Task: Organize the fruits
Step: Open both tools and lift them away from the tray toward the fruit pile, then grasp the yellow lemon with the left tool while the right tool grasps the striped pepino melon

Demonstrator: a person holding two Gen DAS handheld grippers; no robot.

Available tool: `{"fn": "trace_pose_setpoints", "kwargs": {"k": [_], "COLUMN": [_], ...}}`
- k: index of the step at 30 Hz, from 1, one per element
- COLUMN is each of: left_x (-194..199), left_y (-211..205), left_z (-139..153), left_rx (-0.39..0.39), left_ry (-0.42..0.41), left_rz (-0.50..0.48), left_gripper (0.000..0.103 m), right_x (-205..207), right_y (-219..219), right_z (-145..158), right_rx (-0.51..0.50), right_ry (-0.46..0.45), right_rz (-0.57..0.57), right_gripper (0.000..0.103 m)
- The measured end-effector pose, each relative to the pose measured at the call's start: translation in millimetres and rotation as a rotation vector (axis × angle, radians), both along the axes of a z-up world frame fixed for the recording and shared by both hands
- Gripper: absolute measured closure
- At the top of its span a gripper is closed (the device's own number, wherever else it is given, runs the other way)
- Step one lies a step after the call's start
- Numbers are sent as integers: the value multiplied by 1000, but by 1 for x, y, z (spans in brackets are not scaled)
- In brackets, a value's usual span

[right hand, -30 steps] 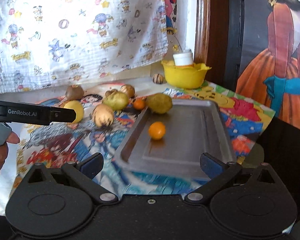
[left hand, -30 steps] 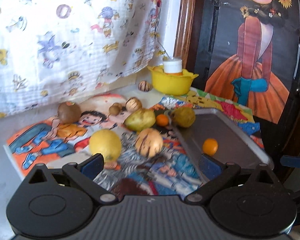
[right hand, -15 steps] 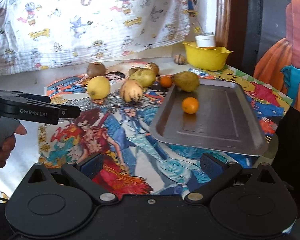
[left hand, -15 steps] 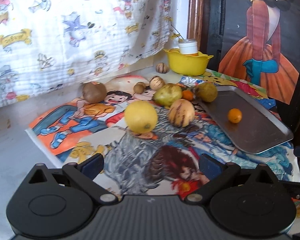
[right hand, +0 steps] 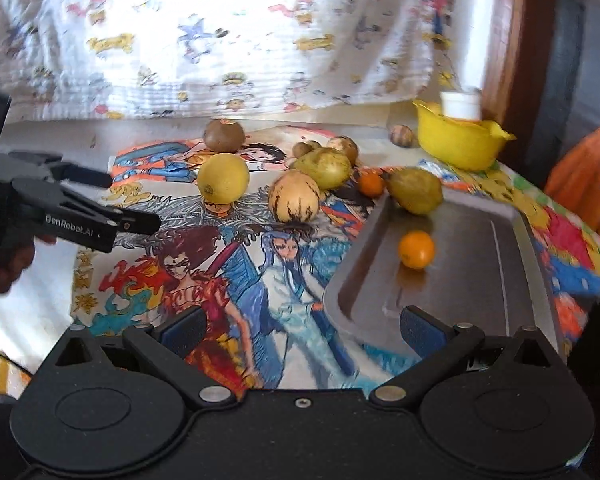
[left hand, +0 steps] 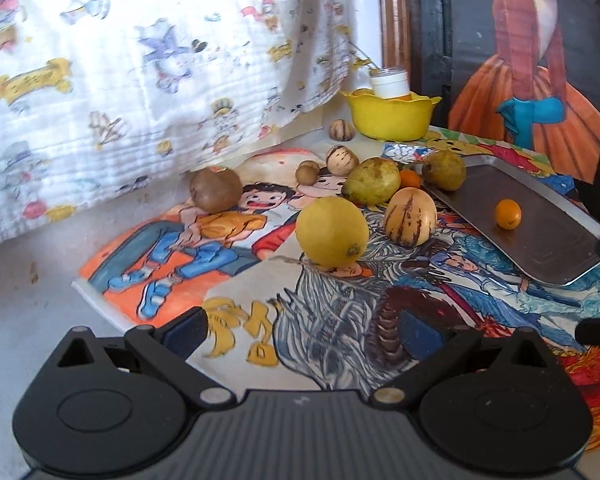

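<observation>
A metal tray [left hand: 548, 240] [right hand: 480, 280] lies at the right and holds a small orange [left hand: 507, 213] [right hand: 416, 249]; a green pear [right hand: 415, 196] rests on its far corner. On the cartoon mat lie a yellow lemon [left hand: 332, 230] [right hand: 223, 178], a striped melon [left hand: 409, 216] [right hand: 294, 202], a second pear [left hand: 371, 181], another small orange [left hand: 410, 179], a brown kiwi [left hand: 215, 189] and small nuts [left hand: 342, 157]. My left gripper [left hand: 302, 330] is open and empty, short of the lemon. My right gripper [right hand: 302, 330] is open and empty at the tray's near edge.
A yellow bowl [left hand: 392, 114] with a white jar [left hand: 389, 84] stands at the back. A printed cloth [left hand: 160, 60] hangs behind the fruit. A dark cabinet with a painted figure [left hand: 532, 80] is at the right. The left gripper [right hand: 136, 204] shows at the right wrist view's left edge.
Both grippers have pulled back from the fruit and the tray, so more of the mat shows. The fruit has not moved. Both stay open.
</observation>
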State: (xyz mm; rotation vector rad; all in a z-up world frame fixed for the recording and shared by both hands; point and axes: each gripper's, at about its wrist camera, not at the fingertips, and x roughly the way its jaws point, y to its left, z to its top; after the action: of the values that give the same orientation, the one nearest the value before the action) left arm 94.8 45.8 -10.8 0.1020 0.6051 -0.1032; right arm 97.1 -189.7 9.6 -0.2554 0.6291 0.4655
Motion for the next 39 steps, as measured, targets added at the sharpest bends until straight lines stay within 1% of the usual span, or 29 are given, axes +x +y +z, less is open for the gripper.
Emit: {"fn": "trace_pose_setpoints", "kwargs": {"k": [3, 6, 9, 13, 14, 18, 21, 25, 29, 33, 35, 39], "left_x": [9, 20, 30, 49, 55, 75, 85, 93, 100, 105, 106, 107], "left_y": [-1, -7, -12, -15, -14, -8, -2, 2, 2, 5, 7, 9], "left_z": [1, 0, -1, -1, -2, -4, -4, -5, -8, -11, -11, -12], "left_rx": [56, 151, 215, 234, 237, 238, 222, 206, 196, 159, 140, 115], "left_ry": [-28, -66, -90, -91, -90, -75, -67, -57, -29, -8, 8, 20], "left_rz": [-65, -130, -195, -278, -291, -345, -392, -453, -476, -494, -501, -522], "left_gripper": [0, 0, 0, 0, 0, 0, 0, 2, 10, 17, 24, 28], "right_x": [14, 31, 52, 84, 90, 116, 130, 143, 149, 153, 156, 159], "right_y": [4, 9, 12, 21, 24, 35, 42, 51, 62, 70, 72, 74], "right_z": [1, 5, 9, 10, 9, 4, 0, -5, -10, -14, -14, -15], "right_rx": [-88, -181, -214, -236, -245, -287, -314, -311, -308, -328, -323, -319], "right_ry": [-48, -88, -104, -120, -126, -123, -106, -89, -75, -89, -88, -81], "right_rz": [106, 222, 271, 340, 359, 428, 468, 507, 543, 561, 567, 586], "right_gripper": [1, 1, 1, 1, 1, 8, 12, 16, 20, 26, 29, 34]}}
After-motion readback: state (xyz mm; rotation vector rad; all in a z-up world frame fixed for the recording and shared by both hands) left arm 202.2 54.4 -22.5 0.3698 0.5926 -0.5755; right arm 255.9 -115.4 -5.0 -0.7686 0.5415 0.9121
